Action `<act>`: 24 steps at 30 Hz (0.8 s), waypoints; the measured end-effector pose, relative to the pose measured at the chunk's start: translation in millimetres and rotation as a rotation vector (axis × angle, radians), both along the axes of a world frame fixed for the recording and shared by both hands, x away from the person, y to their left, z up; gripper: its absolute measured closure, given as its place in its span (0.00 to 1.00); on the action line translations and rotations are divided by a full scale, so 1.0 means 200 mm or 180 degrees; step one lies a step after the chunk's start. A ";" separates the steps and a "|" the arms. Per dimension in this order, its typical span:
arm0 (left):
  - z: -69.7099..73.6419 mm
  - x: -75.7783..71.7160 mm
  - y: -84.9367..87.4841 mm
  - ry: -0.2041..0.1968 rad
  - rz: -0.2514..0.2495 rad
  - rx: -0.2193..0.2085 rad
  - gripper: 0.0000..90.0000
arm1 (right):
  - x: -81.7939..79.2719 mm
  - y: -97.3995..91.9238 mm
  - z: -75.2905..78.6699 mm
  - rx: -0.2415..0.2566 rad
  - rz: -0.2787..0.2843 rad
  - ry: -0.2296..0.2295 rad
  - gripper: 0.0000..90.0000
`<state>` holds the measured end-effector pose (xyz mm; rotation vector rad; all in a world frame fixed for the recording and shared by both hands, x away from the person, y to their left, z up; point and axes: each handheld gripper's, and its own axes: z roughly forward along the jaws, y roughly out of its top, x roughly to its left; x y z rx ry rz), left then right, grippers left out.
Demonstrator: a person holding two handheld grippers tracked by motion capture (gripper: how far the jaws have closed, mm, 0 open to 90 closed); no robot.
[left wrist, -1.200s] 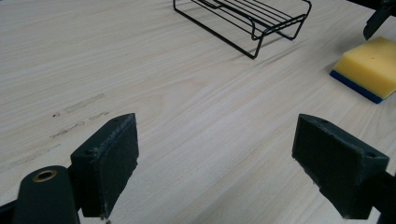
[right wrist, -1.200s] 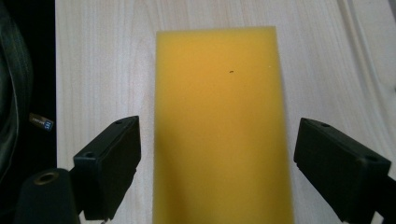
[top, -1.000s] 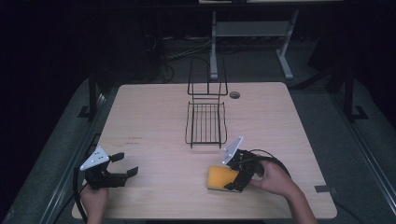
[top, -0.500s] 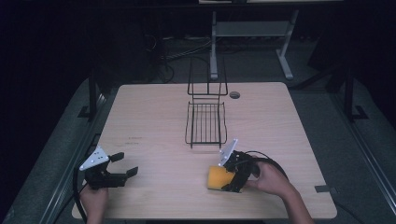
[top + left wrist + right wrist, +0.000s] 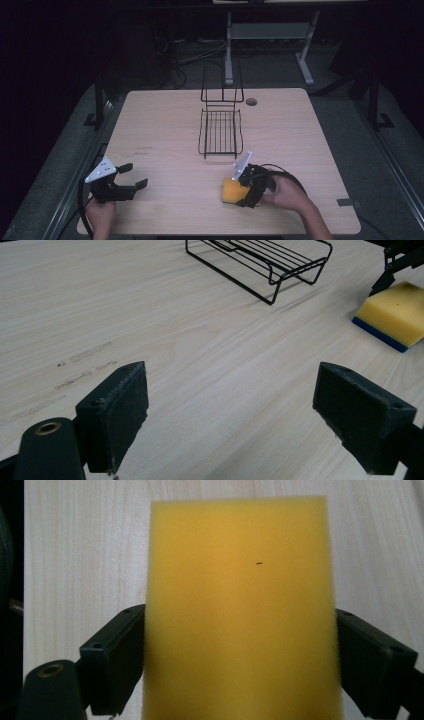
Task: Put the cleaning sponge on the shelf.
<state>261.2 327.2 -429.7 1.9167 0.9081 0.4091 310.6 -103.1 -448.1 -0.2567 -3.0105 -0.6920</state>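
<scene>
A yellow sponge (image 5: 230, 191) with a blue underside sits low on the wooden table (image 5: 165, 125), front right of centre. My right gripper (image 5: 236, 193) is shut on it, and in the right gripper view both jaws press the sponge's (image 5: 240, 605) long sides. At the front left, my left gripper (image 5: 136, 176) is open just above the table with nothing between its jaws. In the left gripper view the sponge (image 5: 392, 312) appears at the far right, beyond the open left gripper (image 5: 237, 415).
A black wire rack (image 5: 220, 132) with an upright back frame stands at the middle of the table, behind the sponge; it is also in the left gripper view as the rack (image 5: 265, 260). A round cable hole (image 5: 251, 102) lies near the far edge. The floor around is dark.
My right gripper has shifted the sponge slightly left and toward the front edge. The left gripper has stayed where it was.
</scene>
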 end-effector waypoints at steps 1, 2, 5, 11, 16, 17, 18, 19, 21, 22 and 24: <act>0.00 0.00 0.00 -0.0006 0.0007 -0.0008 0.16 | 0.00 0.00 0.00 0.0001 0.0000 0.0005 0.17; 0.00 0.00 0.00 -0.0008 0.0007 -0.0012 0.16 | 0.00 0.00 -0.01 0.0005 0.0001 0.0000 0.17; 0.00 0.00 0.00 0.0007 0.0010 -0.0016 0.16 | -0.01 0.00 -0.01 -0.0013 0.0020 -0.0023 0.17; 0.00 0.00 0.00 -0.0006 0.0007 -0.0019 0.16 | -0.01 0.00 -0.01 -0.0003 0.0034 -0.0054 0.20; 0.00 0.00 0.00 -0.0013 0.0013 -0.0024 0.16 | -0.01 0.00 -0.01 -0.0011 0.0045 -0.0060 0.21; 0.00 0.00 0.00 -0.0012 0.0012 -0.0025 0.16 | -0.01 0.00 -0.01 -0.0009 0.0046 -0.0064 0.21; 0.00 0.00 0.00 -0.0008 0.0012 -0.0022 0.16 | -0.01 0.00 -0.01 -0.0010 0.0046 -0.0065 0.21; 0.00 0.00 0.00 -0.0013 0.0013 -0.0022 0.16 | -0.01 0.00 -0.01 -0.0017 0.0045 -0.0063 0.21; 0.00 0.00 0.00 -0.0005 0.0007 -0.0017 0.16 | -0.01 0.00 -0.02 -0.0015 0.0045 -0.0064 0.22; 0.00 0.00 0.00 -0.0006 0.0008 -0.0020 0.16 | -0.01 0.00 -0.02 -0.0020 0.0044 -0.0068 0.22; 0.00 0.00 0.00 -0.0010 0.0010 -0.0021 0.16 | -0.01 0.00 -0.02 -0.0023 0.0043 -0.0066 0.22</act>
